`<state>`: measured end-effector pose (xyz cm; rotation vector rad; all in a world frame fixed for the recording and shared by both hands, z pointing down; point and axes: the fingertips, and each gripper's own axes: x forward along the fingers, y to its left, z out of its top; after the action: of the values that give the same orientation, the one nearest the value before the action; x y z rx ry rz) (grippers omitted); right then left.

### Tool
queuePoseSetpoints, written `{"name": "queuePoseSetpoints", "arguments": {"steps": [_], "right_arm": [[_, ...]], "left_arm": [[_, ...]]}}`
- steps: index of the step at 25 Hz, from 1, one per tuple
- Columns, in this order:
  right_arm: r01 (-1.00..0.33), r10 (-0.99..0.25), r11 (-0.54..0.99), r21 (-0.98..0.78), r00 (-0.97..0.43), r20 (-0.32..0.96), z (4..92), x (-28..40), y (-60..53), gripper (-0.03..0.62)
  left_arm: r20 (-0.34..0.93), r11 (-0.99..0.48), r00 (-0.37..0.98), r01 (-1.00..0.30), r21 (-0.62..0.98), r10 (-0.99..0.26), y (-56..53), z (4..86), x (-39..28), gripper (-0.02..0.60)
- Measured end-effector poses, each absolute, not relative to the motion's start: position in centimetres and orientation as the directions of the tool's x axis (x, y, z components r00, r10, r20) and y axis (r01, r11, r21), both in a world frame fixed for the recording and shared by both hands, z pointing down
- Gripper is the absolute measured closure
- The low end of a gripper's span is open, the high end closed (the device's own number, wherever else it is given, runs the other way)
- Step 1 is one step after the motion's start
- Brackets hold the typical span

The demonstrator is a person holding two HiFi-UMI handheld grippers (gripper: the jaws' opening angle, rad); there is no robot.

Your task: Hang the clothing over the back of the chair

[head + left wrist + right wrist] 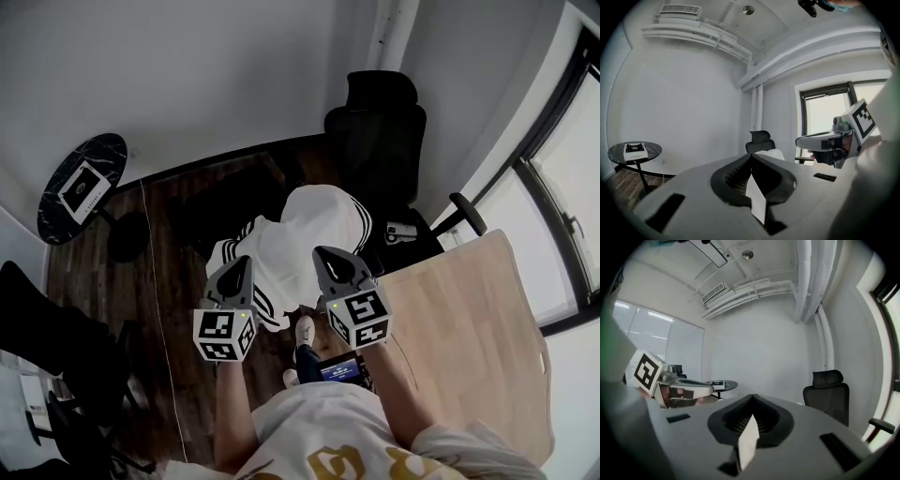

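A white garment with black stripes (298,234) hangs between my two grippers, held up over the wooden floor. My left gripper (240,264) is shut on one edge of it, and white cloth (757,199) shows pinched between its jaws. My right gripper (324,255) is shut on the other edge, where a fold of the garment (748,439) sticks out between its jaws. The black office chair (377,141) stands just beyond the garment by the white wall, its back upright. It also shows ahead as the chair (760,140) in the left gripper view and at the right as the chair (828,397) in the right gripper view.
A round black marble side table (82,186) with a small white box stands at the far left. A light wooden desk (469,328) lies to my right beside the window. A dark object (42,328) stands at the left on the floor. My shoes (302,342) show below.
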<state>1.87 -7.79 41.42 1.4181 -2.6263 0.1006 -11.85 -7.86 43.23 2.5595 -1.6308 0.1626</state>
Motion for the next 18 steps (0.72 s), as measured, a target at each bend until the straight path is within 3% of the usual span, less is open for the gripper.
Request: {"name": "queuePoseSetpoints", "arguments": {"steps": [5,18], "right_arm": [[-0.851,-0.840,0.525,-0.005,-0.519,0.159,41.6,2.4,-7.5,0.583],[-0.843,-0.834,0.538,0.024,-0.528,0.164,41.1,1.7,-7.2,0.583]], "left_arm": [[0.181,-0.406,0.393,-0.913,-0.036,-0.901,-7.2,44.0,-12.6,0.561],[0.138,-0.402,0.403,-0.915,0.040,-0.905,-6.9,43.1,-13.1,0.561]]}}
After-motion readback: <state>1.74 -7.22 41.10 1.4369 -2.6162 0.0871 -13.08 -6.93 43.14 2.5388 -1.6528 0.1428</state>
